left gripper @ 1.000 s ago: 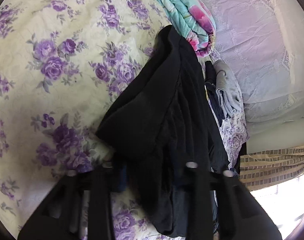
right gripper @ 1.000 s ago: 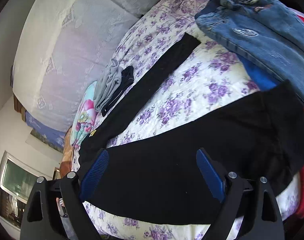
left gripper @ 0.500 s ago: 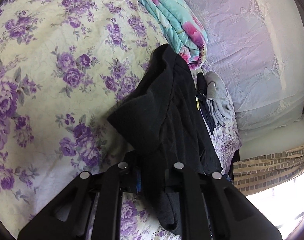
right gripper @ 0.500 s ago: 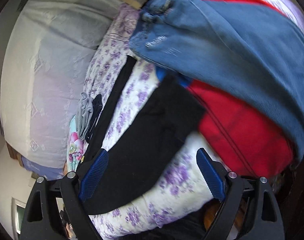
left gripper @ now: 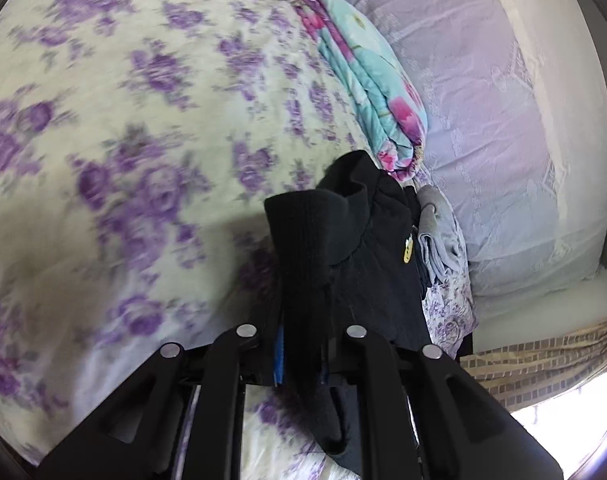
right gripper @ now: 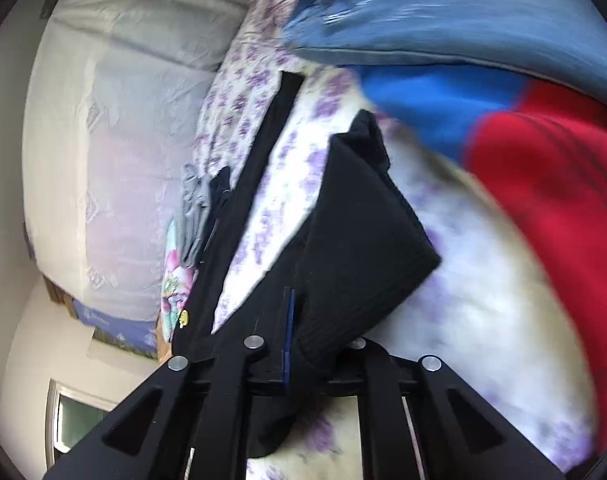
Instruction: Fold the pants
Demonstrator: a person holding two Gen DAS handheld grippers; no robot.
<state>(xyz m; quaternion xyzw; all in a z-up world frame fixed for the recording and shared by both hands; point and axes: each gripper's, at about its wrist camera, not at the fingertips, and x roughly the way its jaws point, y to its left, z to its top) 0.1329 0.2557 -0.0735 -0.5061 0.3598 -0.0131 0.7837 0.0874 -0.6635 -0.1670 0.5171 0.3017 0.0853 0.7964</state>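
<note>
1. Black pants [left gripper: 343,248] lie on the floral bed [left gripper: 123,140]; left tool [left gripper: 303,352] is clamped on one end.
2. Right tool [right gripper: 303,344] has just been closing and pinches the other end.
3. Grasping looks done; next, carry one end over to meet the other.

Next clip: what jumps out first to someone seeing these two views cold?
The black pants, bunched and clamped in both tools: the left tool and the right tool are each shut on a fold of them, above the purple-flowered bedspread. Next, the bright red garment under the blue jeans at the right view's upper right.
</note>
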